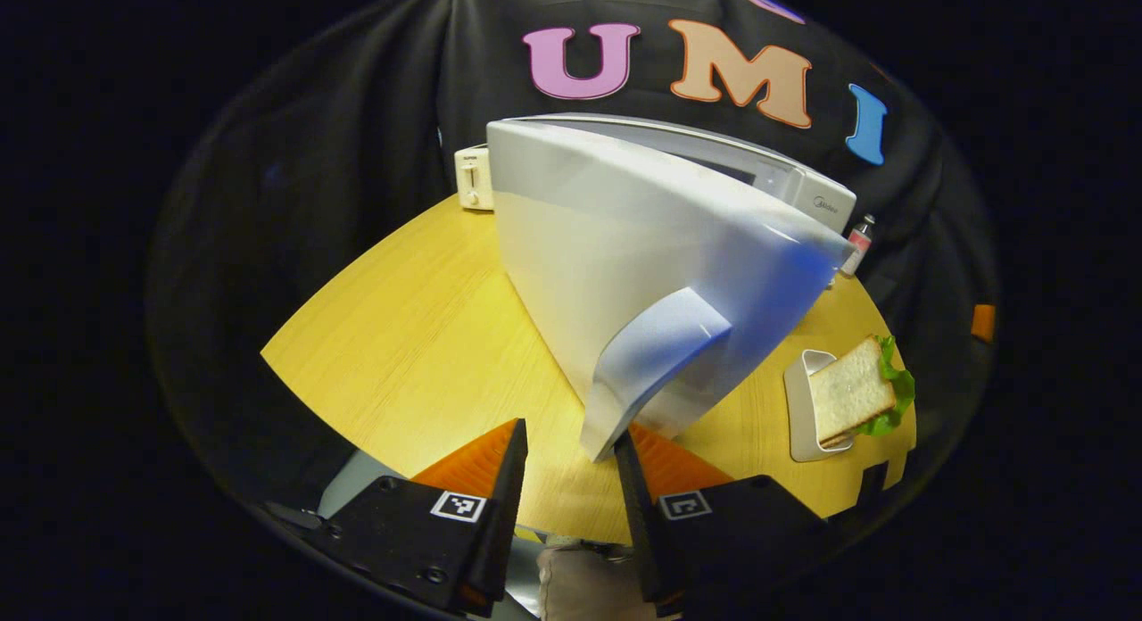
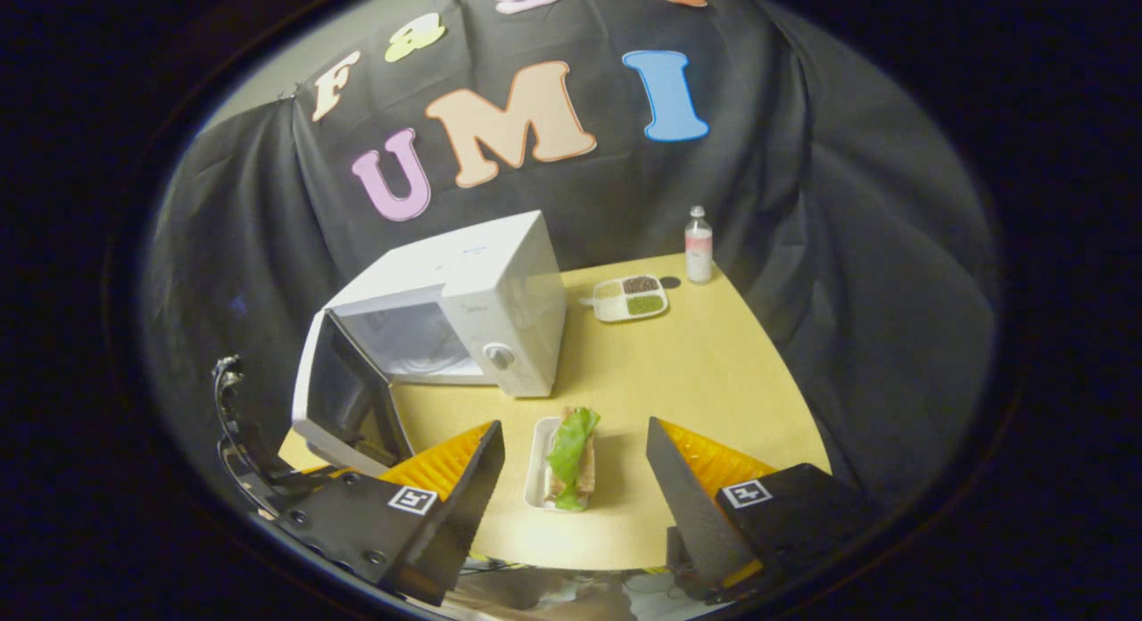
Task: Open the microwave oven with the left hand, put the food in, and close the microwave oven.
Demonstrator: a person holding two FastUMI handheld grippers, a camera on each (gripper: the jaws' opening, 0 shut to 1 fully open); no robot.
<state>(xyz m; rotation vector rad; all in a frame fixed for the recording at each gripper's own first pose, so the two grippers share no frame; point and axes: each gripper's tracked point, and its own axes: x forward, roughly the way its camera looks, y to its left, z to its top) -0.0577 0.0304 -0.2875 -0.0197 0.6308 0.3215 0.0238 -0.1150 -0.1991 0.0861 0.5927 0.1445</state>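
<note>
The white microwave (image 2: 500, 291) stands on the yellow table with its door (image 1: 624, 273) swung wide open, showing the cavity (image 2: 410, 340). In the left gripper view the door's outer face and curved handle (image 1: 651, 362) are close in front. My left gripper (image 1: 569, 438) is open, and the handle's lower end sits between its fingertips, near the right finger. A sandwich with lettuce (image 2: 571, 460) lies on a small white plate (image 2: 538, 465) in front of the microwave. My right gripper (image 2: 573, 425) hovers open above it, one finger on each side, apart from the food.
A white toaster (image 1: 473, 179) stands behind the microwave. A divided tray of grains (image 2: 631, 297) and a small bottle (image 2: 699, 233) sit at the table's far right. The table (image 2: 714, 380) ends close behind the plate; black cloth surrounds it.
</note>
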